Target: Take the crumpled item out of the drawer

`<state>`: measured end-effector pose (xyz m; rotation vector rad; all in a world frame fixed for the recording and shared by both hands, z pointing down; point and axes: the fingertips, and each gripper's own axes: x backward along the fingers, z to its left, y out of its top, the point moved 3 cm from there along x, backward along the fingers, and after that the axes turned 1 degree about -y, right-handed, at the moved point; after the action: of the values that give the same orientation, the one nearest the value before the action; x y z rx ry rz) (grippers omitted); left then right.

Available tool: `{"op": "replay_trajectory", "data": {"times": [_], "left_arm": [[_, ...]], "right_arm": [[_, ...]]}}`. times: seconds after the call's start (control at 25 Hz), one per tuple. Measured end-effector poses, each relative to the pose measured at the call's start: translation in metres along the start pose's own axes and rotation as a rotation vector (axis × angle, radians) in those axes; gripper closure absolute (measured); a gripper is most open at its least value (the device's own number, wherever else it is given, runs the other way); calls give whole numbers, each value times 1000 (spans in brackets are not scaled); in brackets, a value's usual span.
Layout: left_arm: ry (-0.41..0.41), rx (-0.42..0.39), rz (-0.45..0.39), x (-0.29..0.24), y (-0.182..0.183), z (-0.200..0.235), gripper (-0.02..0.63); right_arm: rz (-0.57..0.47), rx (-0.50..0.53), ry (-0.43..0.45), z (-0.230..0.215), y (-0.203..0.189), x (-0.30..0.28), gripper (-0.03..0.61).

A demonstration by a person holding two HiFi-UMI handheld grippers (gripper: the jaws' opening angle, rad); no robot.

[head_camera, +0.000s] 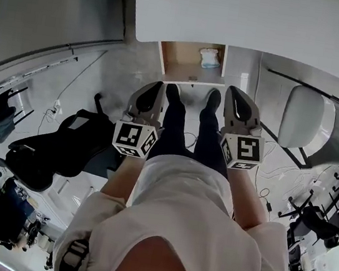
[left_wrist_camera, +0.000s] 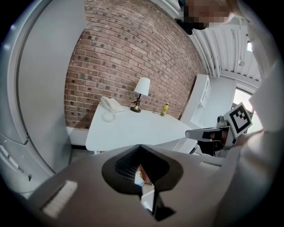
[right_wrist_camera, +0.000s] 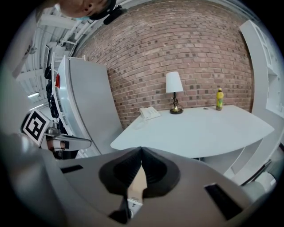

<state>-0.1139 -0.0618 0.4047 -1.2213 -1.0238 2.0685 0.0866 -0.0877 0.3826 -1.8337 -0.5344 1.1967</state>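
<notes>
**Drawer open, crumpled item inside, both grippers closed and empty**

Big white table (head_camera: 256, 18) up top, and under its near edge the drawer (head_camera: 180, 56) stands pulled out, wooden bottom showing. The person faces it with a gripper in each hand, side by side. The left gripper (head_camera: 158, 87) has its jaws pressed together on nothing, and the right gripper (head_camera: 232, 92) is the same (tips meet in both gripper views). Well apart from both, the crumpled item (head_camera: 209, 57) sits at the drawer's right side, pale white-blue. It's possibly paper, but too small to say.

Open drawer (head_camera: 180, 57) reachable from front; desk (head_camera: 256, 18) overhangs rear; chair (head_camera: 305, 117) at right.
</notes>
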Motion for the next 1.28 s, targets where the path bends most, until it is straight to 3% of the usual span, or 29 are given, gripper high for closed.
{"op": "replay_trajectory", "data": {"times": [0.44, 0.92, 1.28], "left_arm": [[-5, 40, 80, -28, -57, 9, 606], [-17, 51, 89, -69, -99, 25, 606], [-2, 75, 142, -80, -144, 35, 606]], "right_arm": [[63, -37, -28, -21, -53, -31, 571], [110, -47, -19, -31, -106, -66, 571], [186, -47, -21, -35, -150, -88, 571]]}}
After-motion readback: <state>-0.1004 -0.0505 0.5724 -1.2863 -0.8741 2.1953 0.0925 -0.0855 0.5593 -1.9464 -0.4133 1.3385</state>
